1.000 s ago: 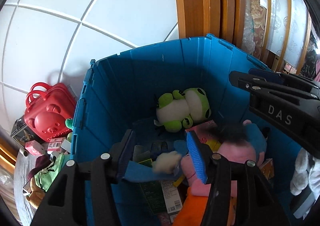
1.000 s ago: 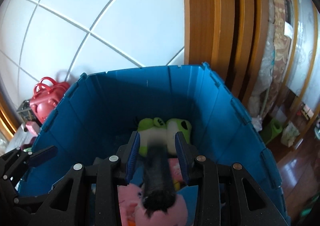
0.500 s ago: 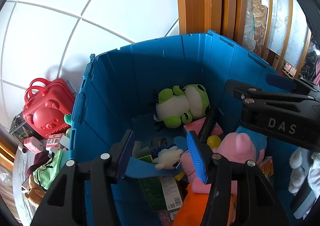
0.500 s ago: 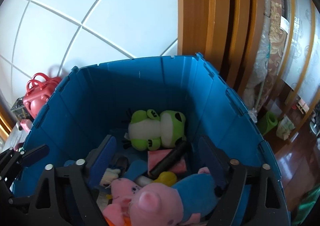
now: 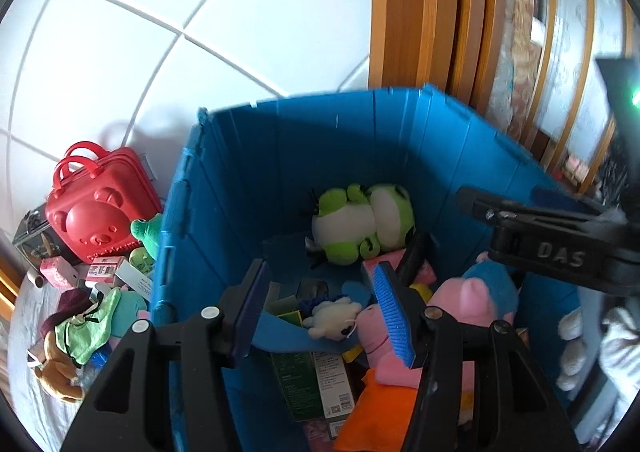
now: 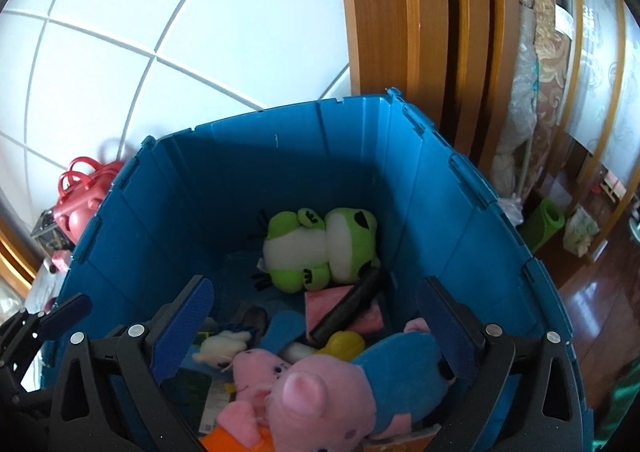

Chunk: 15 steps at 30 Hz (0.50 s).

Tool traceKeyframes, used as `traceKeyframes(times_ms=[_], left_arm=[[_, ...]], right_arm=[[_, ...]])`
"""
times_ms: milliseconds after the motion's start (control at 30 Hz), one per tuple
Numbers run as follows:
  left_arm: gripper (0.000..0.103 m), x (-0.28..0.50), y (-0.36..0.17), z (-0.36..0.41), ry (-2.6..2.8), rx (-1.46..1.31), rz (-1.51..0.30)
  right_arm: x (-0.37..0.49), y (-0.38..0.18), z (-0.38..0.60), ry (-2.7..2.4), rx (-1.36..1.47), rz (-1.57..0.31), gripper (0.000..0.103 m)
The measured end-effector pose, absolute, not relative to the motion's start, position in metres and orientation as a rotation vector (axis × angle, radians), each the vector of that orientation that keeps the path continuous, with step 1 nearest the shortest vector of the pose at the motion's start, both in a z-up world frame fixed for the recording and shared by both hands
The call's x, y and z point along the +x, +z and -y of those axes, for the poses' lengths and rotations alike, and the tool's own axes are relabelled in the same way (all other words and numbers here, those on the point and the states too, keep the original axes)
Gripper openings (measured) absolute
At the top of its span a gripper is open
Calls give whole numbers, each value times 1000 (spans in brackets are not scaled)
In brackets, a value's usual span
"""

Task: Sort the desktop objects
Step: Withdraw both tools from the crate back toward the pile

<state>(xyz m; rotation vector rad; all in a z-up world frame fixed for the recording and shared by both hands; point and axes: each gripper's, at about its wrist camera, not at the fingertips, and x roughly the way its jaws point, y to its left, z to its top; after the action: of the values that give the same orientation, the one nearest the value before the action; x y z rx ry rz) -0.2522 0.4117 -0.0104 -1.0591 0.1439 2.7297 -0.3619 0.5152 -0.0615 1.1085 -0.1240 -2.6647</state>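
Seen from the left wrist, the left gripper (image 5: 320, 304) hovers half-spread and empty over the blue bin (image 5: 224, 188), ready for another pick. From the right wrist, the right gripper (image 6: 316, 328) gapes wide; its jaws have just opened, dropping the black tube (image 6: 348, 306), now lying on the pink box (image 6: 332, 302).

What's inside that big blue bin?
The blue bin holds a green frog plush, a pink pig plush in blue, a black stick lying across a pink box, and a small white toy. Whatever lies beneath this pile is covered.
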Motion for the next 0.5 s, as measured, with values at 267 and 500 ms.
traceKeyframes(times_ms=[267, 500], left_arm=[[56, -189, 33, -350, 2800, -891, 16], [81, -130, 57, -256, 3015, -723, 71]], right_arm=[[-340, -35, -519, -2679, 987, 202, 103], [-269, 11, -479, -2600, 755, 100, 103]])
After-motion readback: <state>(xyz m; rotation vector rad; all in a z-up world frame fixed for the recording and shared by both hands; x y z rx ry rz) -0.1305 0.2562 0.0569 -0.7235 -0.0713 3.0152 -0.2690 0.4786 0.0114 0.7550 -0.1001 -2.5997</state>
